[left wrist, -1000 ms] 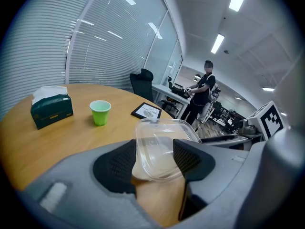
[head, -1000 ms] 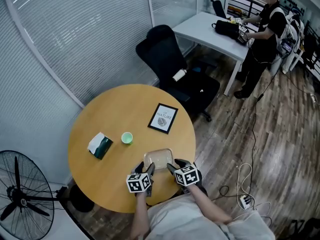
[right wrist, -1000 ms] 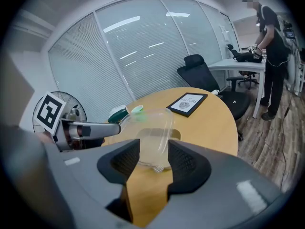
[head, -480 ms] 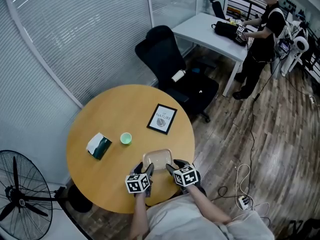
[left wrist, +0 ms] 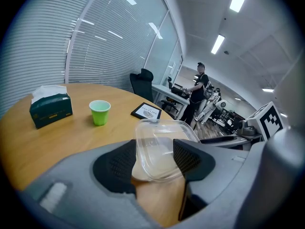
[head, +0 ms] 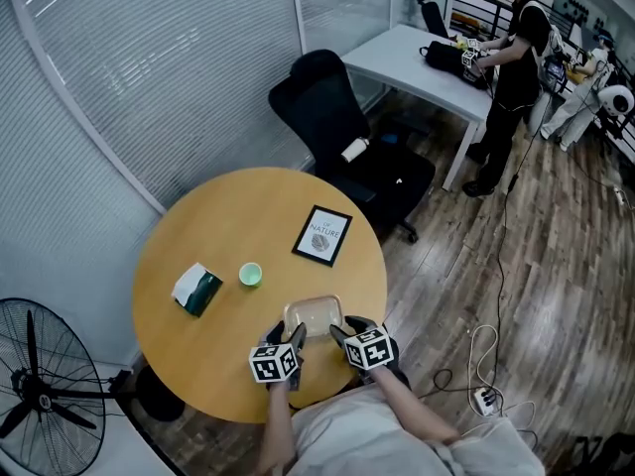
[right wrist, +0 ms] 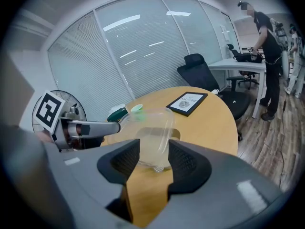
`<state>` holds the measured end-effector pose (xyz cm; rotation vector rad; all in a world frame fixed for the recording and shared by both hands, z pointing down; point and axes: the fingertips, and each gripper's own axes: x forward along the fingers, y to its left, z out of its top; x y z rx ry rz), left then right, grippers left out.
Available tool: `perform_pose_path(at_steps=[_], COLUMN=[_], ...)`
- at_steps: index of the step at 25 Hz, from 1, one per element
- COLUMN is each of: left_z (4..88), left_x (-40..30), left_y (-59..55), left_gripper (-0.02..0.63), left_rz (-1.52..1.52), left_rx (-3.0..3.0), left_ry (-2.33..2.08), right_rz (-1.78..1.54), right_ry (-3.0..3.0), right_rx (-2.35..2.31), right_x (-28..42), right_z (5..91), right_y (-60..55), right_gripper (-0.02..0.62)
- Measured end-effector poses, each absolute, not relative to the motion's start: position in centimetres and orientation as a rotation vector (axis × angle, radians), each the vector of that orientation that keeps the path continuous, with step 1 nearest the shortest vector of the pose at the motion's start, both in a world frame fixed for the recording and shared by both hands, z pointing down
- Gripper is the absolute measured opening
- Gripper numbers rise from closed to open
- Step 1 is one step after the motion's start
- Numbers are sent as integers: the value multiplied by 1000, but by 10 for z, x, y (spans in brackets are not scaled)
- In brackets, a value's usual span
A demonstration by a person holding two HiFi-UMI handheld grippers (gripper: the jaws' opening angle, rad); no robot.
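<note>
A clear plastic container (head: 314,315) sits on the round wooden table (head: 228,216) near its front edge. My left gripper (head: 290,335) is at the container's near left corner and my right gripper (head: 343,331) at its near right corner. In the left gripper view the container (left wrist: 159,142) lies between the spread jaws of the left gripper (left wrist: 155,162), its left wall beside the left pad. In the right gripper view the container (right wrist: 152,132) likewise lies in the gap of the right gripper (right wrist: 153,159). Both grippers are open.
A green cup (head: 250,274), a tissue box (head: 197,289) and a framed picture (head: 323,235) stand farther back on the table. Behind it are a black office chair (head: 337,127), a white desk (head: 417,58) and a standing person (head: 511,58). A fan (head: 40,395) stands at lower left.
The grippers and the container have not moved. The person at the far desk has shifted position slightly.
</note>
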<state>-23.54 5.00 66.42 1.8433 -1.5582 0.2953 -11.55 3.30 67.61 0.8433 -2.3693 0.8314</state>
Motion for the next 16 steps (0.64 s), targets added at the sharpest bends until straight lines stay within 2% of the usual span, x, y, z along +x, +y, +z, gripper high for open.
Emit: perform_pose_path(at_steps=[16], left_z=[662], left_x=[-234], left_y=[49], left_gripper=[249], left_rz=[299], left_rx=[1844], left_ry=[-1560], right_rz=[834], right_ry=[-2365], right_rx=[841], right_x=[-115], right_z=[675], right_y=[32], right_gripper=[179])
